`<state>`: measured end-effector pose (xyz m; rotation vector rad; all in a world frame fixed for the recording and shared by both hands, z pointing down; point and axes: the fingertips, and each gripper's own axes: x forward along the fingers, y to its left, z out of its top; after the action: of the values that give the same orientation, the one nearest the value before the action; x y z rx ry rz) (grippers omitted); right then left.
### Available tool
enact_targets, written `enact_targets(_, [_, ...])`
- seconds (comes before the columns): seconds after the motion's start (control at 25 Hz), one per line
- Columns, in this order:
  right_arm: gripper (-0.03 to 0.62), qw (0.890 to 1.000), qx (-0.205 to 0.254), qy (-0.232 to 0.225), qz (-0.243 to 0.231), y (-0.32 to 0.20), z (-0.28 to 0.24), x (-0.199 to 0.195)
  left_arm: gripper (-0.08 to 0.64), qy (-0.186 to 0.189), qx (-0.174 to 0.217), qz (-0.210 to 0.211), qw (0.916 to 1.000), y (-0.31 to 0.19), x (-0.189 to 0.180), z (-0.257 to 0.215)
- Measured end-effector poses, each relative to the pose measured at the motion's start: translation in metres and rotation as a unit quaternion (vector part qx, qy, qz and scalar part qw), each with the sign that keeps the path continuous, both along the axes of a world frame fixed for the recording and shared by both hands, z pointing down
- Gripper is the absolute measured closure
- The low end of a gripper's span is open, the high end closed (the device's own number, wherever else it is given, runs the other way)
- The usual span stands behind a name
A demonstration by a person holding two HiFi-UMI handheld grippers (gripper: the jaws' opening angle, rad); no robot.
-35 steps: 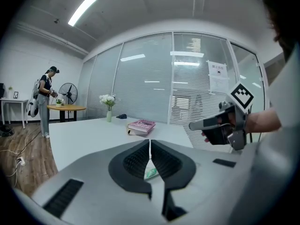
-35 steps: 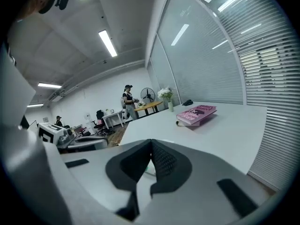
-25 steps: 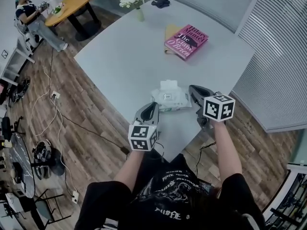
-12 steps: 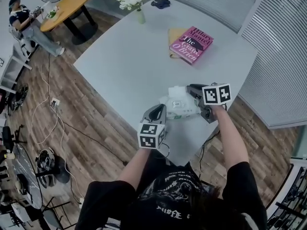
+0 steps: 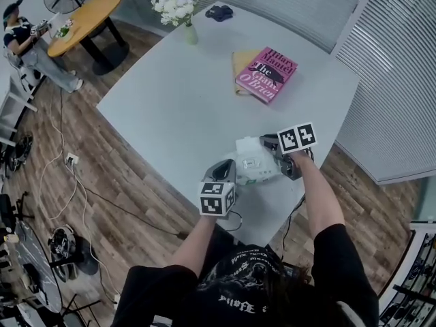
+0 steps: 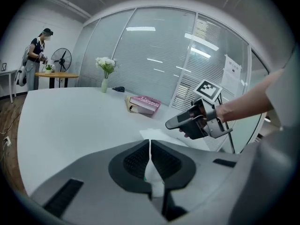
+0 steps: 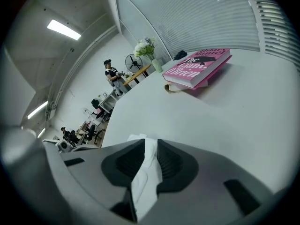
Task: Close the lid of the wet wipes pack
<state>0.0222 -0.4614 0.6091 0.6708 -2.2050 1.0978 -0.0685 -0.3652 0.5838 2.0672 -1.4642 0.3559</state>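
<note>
— What is different from one second ago?

— Both tools have come in to the wet wipes pack [image 5: 257, 163]. A second ago they stood at its two sides, a little apart from it. Now the left tool [image 6: 150, 159] is at the near left end of the pack and the right tool [image 7: 150, 159] is at its right end.

— And the jaws?

— In the left gripper view the jaws are almost together, with a thin white edge pressed between them. In the right gripper view the jaws are narrow on a soft white fold. I judge that both pinch the end seams of the pack, but on the right I cannot tell film from wipe.

— Where does the pack lie?

— On the table [image 5: 177, 101], near its front corner, close to the person and well apart from the pink book [image 5: 266, 73].

— Is the lid closed?

— I cannot tell. Something white, maybe a wipe [image 5: 246, 144], shows at the far side of the pack, so I think the lid is not yet shut. With both ends held, the pack is steady, but one tool must let go to press the lid down.
</note>
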Motion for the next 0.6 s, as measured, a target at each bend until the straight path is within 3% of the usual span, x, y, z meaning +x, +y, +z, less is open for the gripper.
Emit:
enact_targets(0.28, [0.508,0.999,-0.026,0.008,-0.03,0.001,0.015,-0.009,0.546,0.004,-0.036,-0.004,0.9993,-0.004,-0.003,0.017])
enact_targets(0.44, [0.56,0.999,-0.028,0.01,-0.026,-0.005,0.02,-0.005,0.546,0.007,-0.061,0.022,0.9979,0.0,0.007,0.028])
enact_targets(0.6, [0.512,0.999,-0.039,0.005,-0.03,-0.005,0.023,-0.006,0.546,0.005,-0.07,0.024,0.9973,0.002,0.01,0.036])
